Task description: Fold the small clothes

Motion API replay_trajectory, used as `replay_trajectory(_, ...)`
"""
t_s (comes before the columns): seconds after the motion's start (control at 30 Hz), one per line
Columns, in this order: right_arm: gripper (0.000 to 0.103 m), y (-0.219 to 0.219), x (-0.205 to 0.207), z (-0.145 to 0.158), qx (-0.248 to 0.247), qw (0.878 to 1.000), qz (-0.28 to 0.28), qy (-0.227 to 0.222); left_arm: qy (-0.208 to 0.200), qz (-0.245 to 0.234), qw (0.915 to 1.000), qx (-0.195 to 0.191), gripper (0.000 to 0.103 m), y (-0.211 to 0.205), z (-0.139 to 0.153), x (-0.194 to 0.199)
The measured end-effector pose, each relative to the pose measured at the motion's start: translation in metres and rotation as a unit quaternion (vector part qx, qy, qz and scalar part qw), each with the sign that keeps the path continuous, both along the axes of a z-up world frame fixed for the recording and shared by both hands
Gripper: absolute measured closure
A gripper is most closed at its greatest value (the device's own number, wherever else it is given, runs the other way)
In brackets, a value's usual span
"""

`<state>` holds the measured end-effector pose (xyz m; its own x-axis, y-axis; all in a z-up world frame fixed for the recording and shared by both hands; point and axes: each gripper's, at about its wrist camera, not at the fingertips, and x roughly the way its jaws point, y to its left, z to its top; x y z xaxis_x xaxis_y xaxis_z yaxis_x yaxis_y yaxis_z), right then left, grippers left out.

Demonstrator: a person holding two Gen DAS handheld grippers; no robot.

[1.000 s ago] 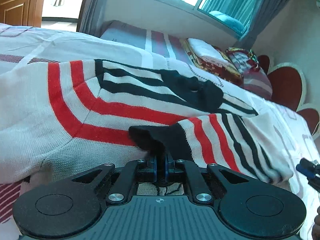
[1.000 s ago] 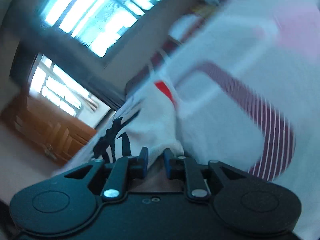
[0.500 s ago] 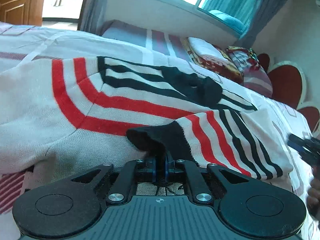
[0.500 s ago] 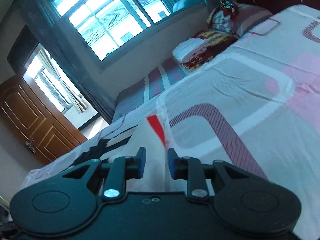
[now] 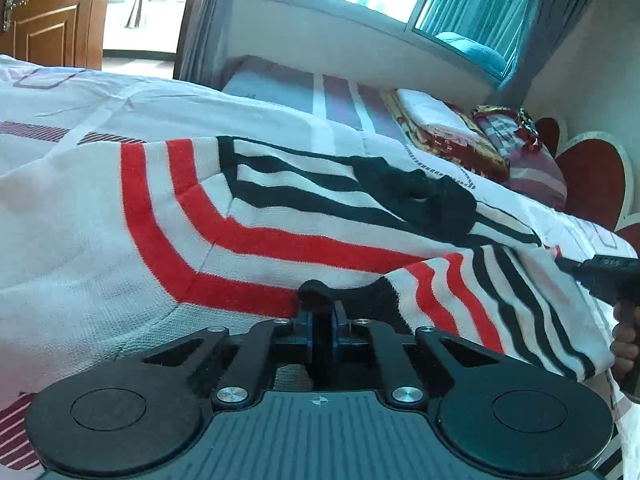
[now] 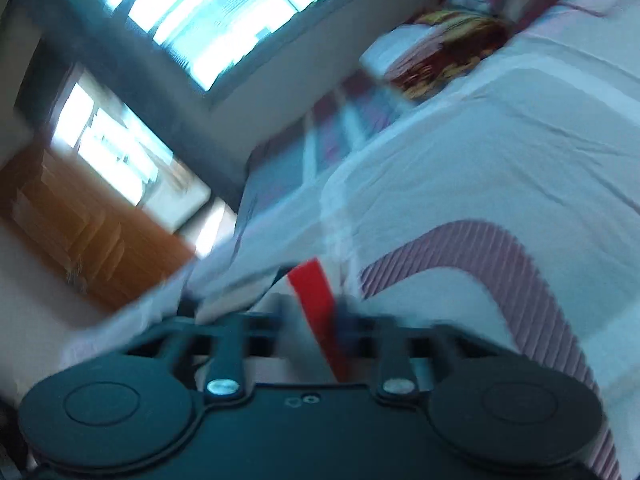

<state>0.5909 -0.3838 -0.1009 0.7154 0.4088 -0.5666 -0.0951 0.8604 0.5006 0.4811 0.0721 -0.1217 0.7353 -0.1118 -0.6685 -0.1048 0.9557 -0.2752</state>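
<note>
Sweater (image 5: 280, 216) lies spread on bed (image 5: 120, 96). Left gripper (image 5: 320, 320) pinches black cuff (image 5: 316, 292). Right gripper (image 6: 320, 320): blurred, grip unclear. Knit looks soft, light, floppy; best taken at hems.

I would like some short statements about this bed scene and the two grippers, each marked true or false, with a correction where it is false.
1. The left gripper is shut on the black cuff of the striped sweater. True.
2. The sweater has only blue stripes. False: its stripes are red and black on white.
3. The sweater lies on the bed sheet. True.
4. The right wrist view is sharp. False: it is blurred by motion.
5. The wooden door is green. False: it is brown.
6. Red fabric of the sweater shows between the fingers of the right gripper. True.
</note>
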Motion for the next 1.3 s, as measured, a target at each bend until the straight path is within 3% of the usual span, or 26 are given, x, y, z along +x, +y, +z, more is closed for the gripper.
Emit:
replay_trajectory(0.07, 0.098, 0.004, -0.001, -0.002, -0.052, 0.998, -0.018, 0.004, -0.002, -0.004, 0.9998, 0.017, 0.095, -0.005, 0.000, -0.002)
replay_trajectory(0.13, 0.098, 0.003, -0.005, -0.006, -0.056, 0.998, -0.026, -0.002, -0.002, -0.009, 0.9998, 0.018, 0.095, -0.004, 0.002, -0.002)
replay_trajectory(0.2, 0.094, 0.018, -0.011, 0.001, -0.102, 0.994, -0.027, -0.008, -0.006, 0.000, 0.9999, 0.016, 0.092, 0.004, 0.009, -0.006)
replay_trajectory(0.27, 0.079, 0.026, -0.018, 0.014, -0.141, 0.989, -0.038, -0.021, -0.028, 0.021, 0.9985, 0.041, 0.091, 0.006, 0.021, -0.013)
replay_trajectory(0.33, 0.079, 0.030, -0.029, 0.031, -0.163, 0.984, -0.043, -0.066, -0.060, 0.027, 0.9964, 0.054, 0.091, -0.001, 0.036, -0.014)
replay_trajectory(0.4, 0.086, 0.033, -0.030, 0.037, -0.159, 0.984, -0.025, -0.076, -0.081, 0.006, 0.9948, 0.062, 0.091, -0.019, 0.042, -0.009)
replay_trajectory(0.47, 0.091, 0.040, -0.024, 0.034, -0.173, 0.982, -0.007, -0.073, -0.068, -0.028, 0.9958, 0.055, 0.090, -0.034, 0.037, 0.004)
replay_trajectory(0.53, 0.095, 0.049, -0.008, 0.017, -0.223, 0.974, -0.007, -0.023, -0.023, -0.054, 0.9969, 0.054, 0.088, -0.044, 0.017, 0.019)
replay_trajectory(0.57, 0.089, 0.048, -0.008, 0.012, -0.236, 0.971, -0.014, -0.033, -0.013, -0.063, 0.9966, 0.052, 0.088, -0.043, 0.006, 0.022)
replay_trajectory(0.67, 0.086, 0.043, -0.012, 0.019, -0.225, 0.974, -0.019, -0.017, -0.012, -0.051, 0.9985, 0.019, 0.088, -0.025, 0.013, 0.014)
replay_trajectory(0.77, 0.082, 0.041, -0.047, 0.039, -0.211, 0.976, -0.002, -0.056, -0.038, -0.040, 0.9981, 0.026, 0.087, -0.019, 0.021, 0.001)
replay_trajectory(0.83, 0.086, 0.044, -0.078, 0.043, -0.211, 0.975, 0.023, -0.065, -0.041, -0.046, 0.9977, 0.029, 0.087, -0.023, 0.021, -0.008)
replay_trajectory(0.93, 0.089, 0.051, -0.118, 0.034, -0.217, 0.974, 0.048, -0.049, -0.028, -0.059, 0.9955, 0.069, 0.087, -0.036, 0.004, -0.011)
replay_trajectory(1.0, 0.088, 0.058, -0.129, 0.018, -0.242, 0.968, 0.051, -0.043, -0.043, -0.061, 0.9936, 0.085, 0.087, -0.040, 0.004, -0.010)
replay_trajectory(1.07, 0.083, 0.064, -0.133, 0.018, -0.255, 0.965, 0.036, -0.054, -0.045, -0.031, 0.9975, 0.045, 0.087, -0.026, 0.012, -0.015)
replay_trajectory(1.17, 0.081, 0.069, -0.141, 0.037, -0.224, 0.972, 0.023, -0.068, -0.070, 0.026, 0.9971, 0.010, 0.087, 0.009, 0.022, -0.034)
replay_trajectory(1.3, 0.078, 0.063, -0.156, 0.048, -0.206, 0.976, 0.018, -0.076, -0.050, 0.051, 0.9961, -0.051, 0.086, 0.043, 0.016, -0.035)
